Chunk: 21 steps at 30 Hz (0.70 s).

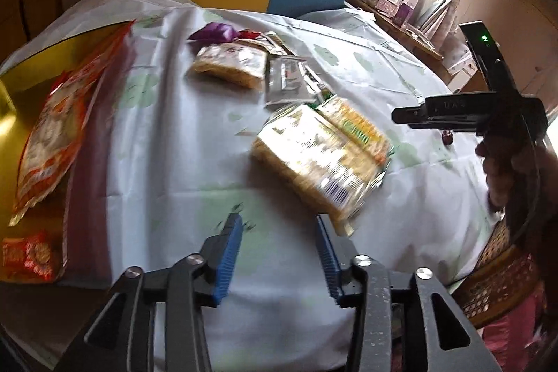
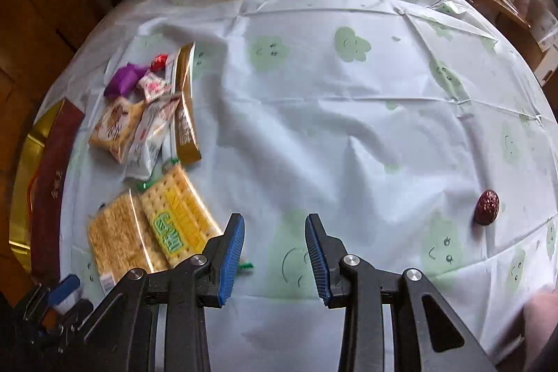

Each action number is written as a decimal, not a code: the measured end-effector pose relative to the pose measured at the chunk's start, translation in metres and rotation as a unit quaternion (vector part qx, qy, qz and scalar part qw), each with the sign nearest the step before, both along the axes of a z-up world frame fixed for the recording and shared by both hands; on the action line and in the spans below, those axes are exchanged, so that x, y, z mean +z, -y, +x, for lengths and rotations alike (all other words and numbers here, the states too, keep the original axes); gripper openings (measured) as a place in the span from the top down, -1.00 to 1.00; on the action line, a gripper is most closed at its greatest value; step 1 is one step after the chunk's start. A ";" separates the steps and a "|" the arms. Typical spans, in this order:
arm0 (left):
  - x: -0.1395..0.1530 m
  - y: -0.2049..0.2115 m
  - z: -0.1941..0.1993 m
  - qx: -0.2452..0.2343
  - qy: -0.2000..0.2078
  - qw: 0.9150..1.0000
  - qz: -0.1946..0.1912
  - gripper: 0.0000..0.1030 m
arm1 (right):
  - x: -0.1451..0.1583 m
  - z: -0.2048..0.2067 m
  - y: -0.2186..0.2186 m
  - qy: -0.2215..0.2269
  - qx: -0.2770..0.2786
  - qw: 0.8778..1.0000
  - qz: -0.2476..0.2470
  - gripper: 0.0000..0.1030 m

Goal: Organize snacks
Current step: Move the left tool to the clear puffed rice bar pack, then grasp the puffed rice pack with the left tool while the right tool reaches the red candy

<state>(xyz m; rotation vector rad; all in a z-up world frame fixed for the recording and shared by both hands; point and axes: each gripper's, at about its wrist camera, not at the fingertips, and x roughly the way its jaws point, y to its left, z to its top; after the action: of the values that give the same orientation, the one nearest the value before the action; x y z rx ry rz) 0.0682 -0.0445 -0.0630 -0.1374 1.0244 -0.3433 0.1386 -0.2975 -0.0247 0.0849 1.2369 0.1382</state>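
A: Snacks status? Left gripper (image 1: 279, 229) first.

B: Blue fingers (image 1: 228, 253) spread, nothing between them, hovering over the desk (image 1: 167, 142) with its pale cloth. Cracker pack (image 1: 324, 159) lies flat on the cloth just beyond the right-hand finger, apart from it as far as I can tell; frame is blurred.

A: Right gripper (image 2: 274, 225)?

B: Fingers (image 2: 232, 253) parted, empty, pointing down at bare cloth. Person's hand (image 1: 502, 169) holds it at the right edge of the left view.

A: Other snacks?

B: Small pile at the desk's left: beige biscuit packet (image 2: 115, 128), white wrapper (image 2: 151, 135), gold-brown stick pack (image 2: 185, 114), purple wrapper (image 2: 123, 79), red candy (image 2: 159, 61). Two cracker packs side by side nearer the camera. Red date (image 2: 487, 206) alone, well apart on the right.

A: Container?

B: Gold tray (image 1: 38, 65) at the left edge holds a large orange bag (image 1: 52, 128) and a small red packet (image 1: 29, 255).
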 end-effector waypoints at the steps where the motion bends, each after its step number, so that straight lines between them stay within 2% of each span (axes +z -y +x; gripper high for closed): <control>1: 0.002 0.004 0.004 0.003 -0.007 1.000 -0.005 -0.01 | 0.001 0.002 0.001 0.002 0.001 1.000 0.007 0.29; 3: 0.002 0.008 0.013 0.012 -0.026 0.999 -0.024 -0.17 | 0.000 0.003 0.002 0.001 0.004 1.000 0.012 0.29; 5: 0.003 0.013 0.020 0.023 -0.038 0.998 -0.036 -0.22 | 0.001 0.005 0.001 0.003 0.010 1.000 0.011 0.29; 11: 0.006 0.029 0.037 0.042 -0.053 0.997 -0.031 -0.33 | 0.008 0.002 0.001 0.009 0.002 1.000 0.021 0.29; 16: 0.001 0.042 0.051 0.066 -0.071 0.995 -0.016 -0.40 | 0.012 0.002 0.007 0.018 -0.010 0.999 0.040 0.26; 21: -0.010 0.051 0.066 0.089 -0.089 0.992 0.022 -0.46 | 0.014 0.002 0.010 0.023 -0.018 0.998 0.047 0.26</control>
<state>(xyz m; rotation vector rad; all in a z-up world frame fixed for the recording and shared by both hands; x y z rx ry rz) 0.1339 -0.0953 -0.0727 -0.2225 1.1865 -0.1472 0.1409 -0.3071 -0.0108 0.1837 1.1827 0.1660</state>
